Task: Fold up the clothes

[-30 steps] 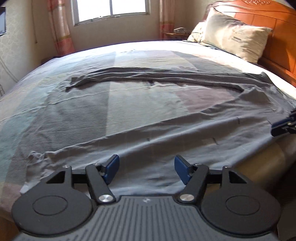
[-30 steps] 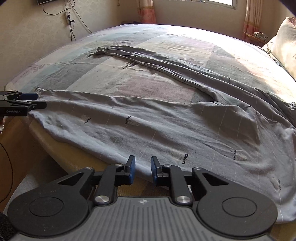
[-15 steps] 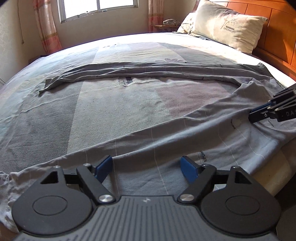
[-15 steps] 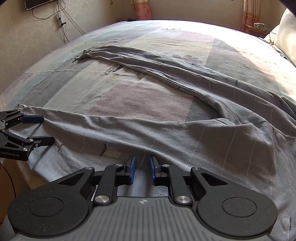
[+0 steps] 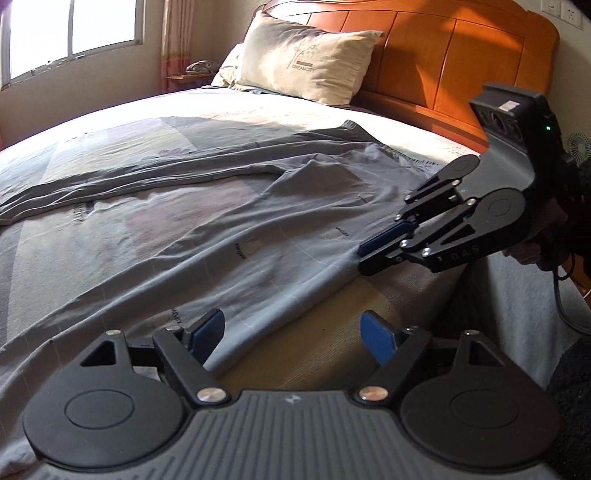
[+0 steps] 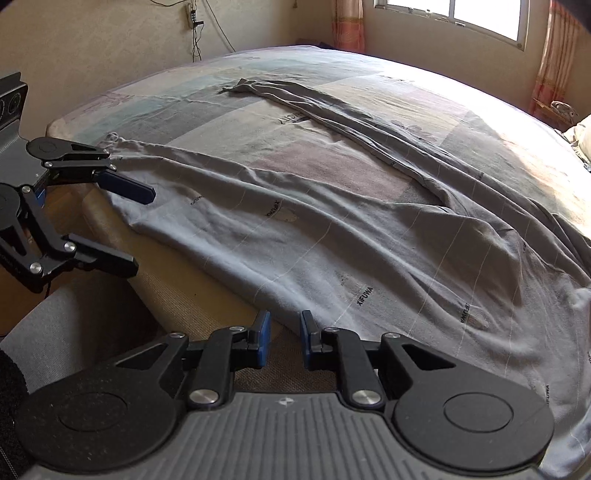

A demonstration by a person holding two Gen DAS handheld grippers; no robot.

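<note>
A pair of grey trousers (image 5: 236, 236) is spread across the bed (image 5: 110, 147), with small printed lettering and thin pale lines seen on the fabric. One leg lies stretched along the far part of the patchwork bedspread (image 6: 295, 155); the other leg runs along the near edge of the bed, its lower border hanging slightly over the tan mattress side (image 5: 332, 332).

The left claw (image 5: 293, 334) is held wide open at the near edge. Its left blue pad is seen touching or just over the border of the near trouser leg, while its right pad is over the bare mattress side; nothing is gripped between them. In the right wrist view the same claw (image 6: 142, 229) is shown from the side, one finger above the fabric near the leg's end and the other below, beside the mattress side.

The right claw (image 6: 282, 339) is nearly closed, with only a narrow gap left between its blue pads. The trouser border is seen just beyond the pads; whether cloth is caught between them cannot be told. From the left wrist view this claw (image 5: 364, 260) is seen with its tips touching the fabric's edge near the waist end.

A cream pillow (image 5: 306, 62) is propped against the orange wooden headboard (image 5: 443, 55). A window (image 6: 450, 14) is seen beyond the bed.
</note>
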